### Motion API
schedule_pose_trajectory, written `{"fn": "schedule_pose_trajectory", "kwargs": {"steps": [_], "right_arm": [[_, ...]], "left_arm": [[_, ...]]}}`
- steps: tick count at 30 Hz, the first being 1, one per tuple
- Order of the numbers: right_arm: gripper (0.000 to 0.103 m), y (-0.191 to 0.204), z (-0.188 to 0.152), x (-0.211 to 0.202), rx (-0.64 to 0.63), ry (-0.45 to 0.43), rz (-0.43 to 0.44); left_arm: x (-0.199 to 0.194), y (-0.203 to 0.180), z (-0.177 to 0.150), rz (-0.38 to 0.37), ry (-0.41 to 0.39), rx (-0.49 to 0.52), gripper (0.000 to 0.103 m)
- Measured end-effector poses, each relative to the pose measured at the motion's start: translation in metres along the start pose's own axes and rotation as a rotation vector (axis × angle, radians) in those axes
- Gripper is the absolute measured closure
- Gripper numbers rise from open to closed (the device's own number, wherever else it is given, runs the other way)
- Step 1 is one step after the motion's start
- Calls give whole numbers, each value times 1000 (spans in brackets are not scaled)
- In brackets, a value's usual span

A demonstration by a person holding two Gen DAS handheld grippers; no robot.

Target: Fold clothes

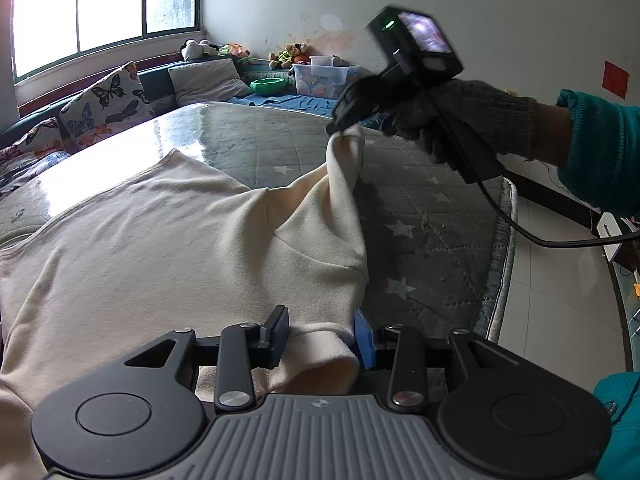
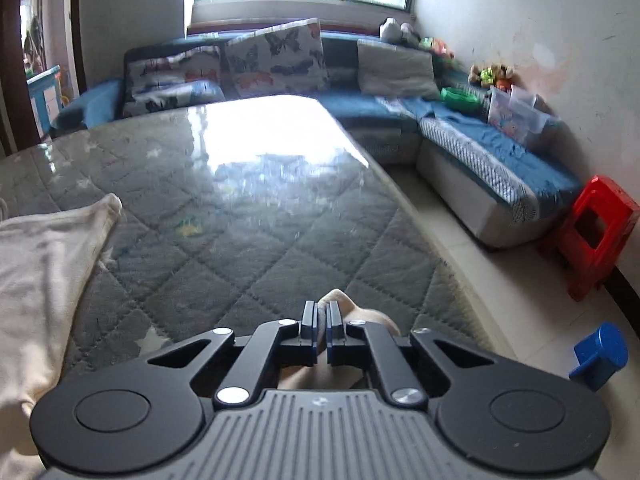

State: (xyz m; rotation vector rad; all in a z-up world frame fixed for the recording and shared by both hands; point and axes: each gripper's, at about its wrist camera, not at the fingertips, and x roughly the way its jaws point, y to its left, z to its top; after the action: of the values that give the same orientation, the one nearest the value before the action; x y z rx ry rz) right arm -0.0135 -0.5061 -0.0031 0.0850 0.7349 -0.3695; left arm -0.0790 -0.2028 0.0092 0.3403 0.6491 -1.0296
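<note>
so the left wrist view is the only one that shows the whole setup: the cream garment [image 1: 168, 240] lies spread over the grey quilted star mat [image 1: 420, 216], and the right gripper [image 1: 340, 126], held in a dark knit gloved hand [image 1: 452, 116], has a corner of the cloth pinched and lifted off the mat into a little peak. the left gripper [image 1: 322, 336] has its jaws wide apart with a cuff end of the same garment lying between them, touching the blue pad [image 1: 365, 340] on one side, but not clamped. the right wrist view can't see any of that lift, it just shows its own jaws nearly together with a nub of cream cloth sticking out between them, the rest of the garment off at the left edge of the frame, and a big glossy stretch of mat ahead. what it does add is the floor side: one red plastic stool [image 2: 596, 236] by the wall and one blue cup-like thing [image 2: 600, 354] on the tiles, well apart from the mat. behind the mat runs a blue corner sofa [image 2: 380, 108] with two butterfly cushions [image 2: 276, 56] plus one plain grey one [image 2: 394, 66], a green bowl [image 2: 460, 98], a clear storage box [image 2: 516, 114] and some plush toys [image 2: 490, 74]. the right gripper's body blocks part of the wall in the left view
</note>
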Motion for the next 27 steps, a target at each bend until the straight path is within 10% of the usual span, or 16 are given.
{"fn": "schedule_pose_trajectory", "kwargs": {"steps": [7,15,27], "right_arm": [[100,-37,-6,-71,87,-203,73],[96,-101,-59,-85,172,-55,-116],[71,-32,-34,-35,46,-39,133]], "left_arm": [[1,-2,0,3,1,5,63],[0,-5,0,2,7,26,62],[-2,-10,0,32,12,12,62]]}}
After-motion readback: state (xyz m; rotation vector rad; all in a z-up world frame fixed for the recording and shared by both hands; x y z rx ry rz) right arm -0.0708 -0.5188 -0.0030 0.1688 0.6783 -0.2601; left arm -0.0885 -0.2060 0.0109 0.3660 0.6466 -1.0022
